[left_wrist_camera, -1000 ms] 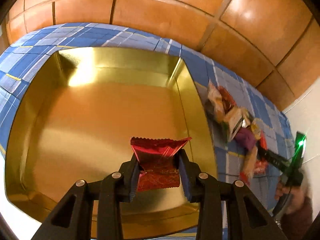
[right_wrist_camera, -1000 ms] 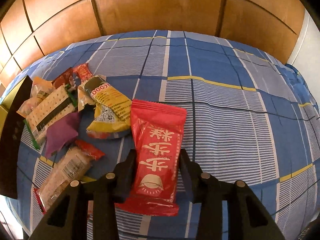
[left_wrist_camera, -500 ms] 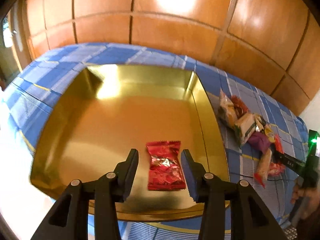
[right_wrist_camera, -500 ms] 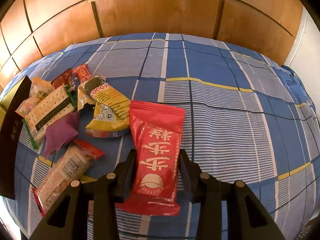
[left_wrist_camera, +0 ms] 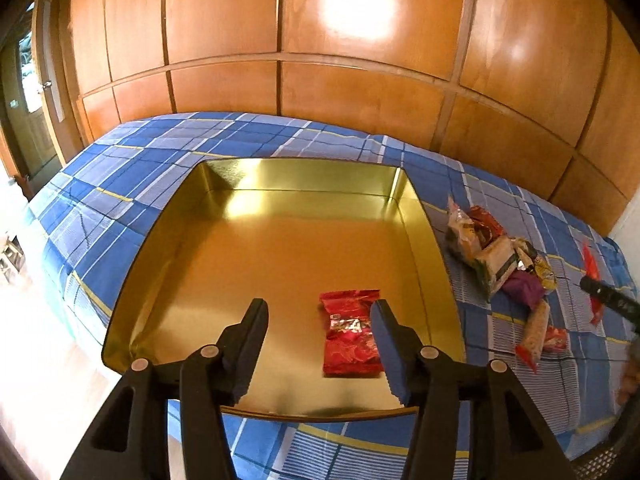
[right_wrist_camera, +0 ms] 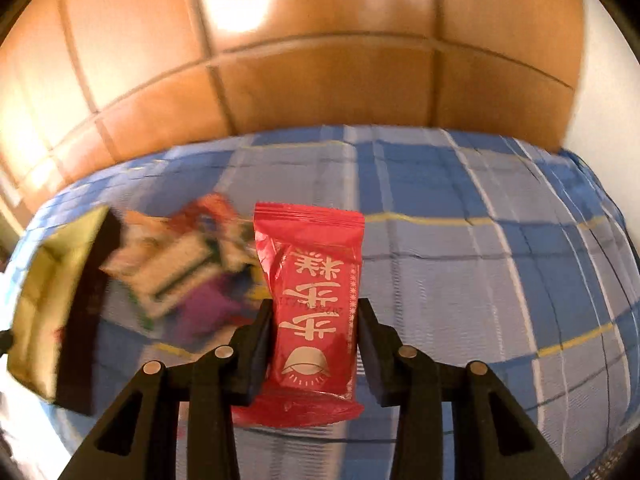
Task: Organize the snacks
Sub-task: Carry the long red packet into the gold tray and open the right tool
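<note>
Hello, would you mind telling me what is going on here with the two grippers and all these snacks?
A person is sorting snacks from a bed into a gold tin, with a gripper in each hand. The left gripper is above the tin with its jaws opening and nothing pressed between them; a small red packet lies on the tin's floor below. The right gripper is clamped on a long red packet and holds it off the blue checked bedspread. More snacks lie in a heap beside the tin.

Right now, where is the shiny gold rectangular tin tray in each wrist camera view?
Left wrist view: the gold tin tray fills the centre, holding one small red wrapper.
Right wrist view: the tray is blurred at the far left edge.
Shared landmark: the loose snack pile lying beside the tray on the blue checked bedspread.
</note>
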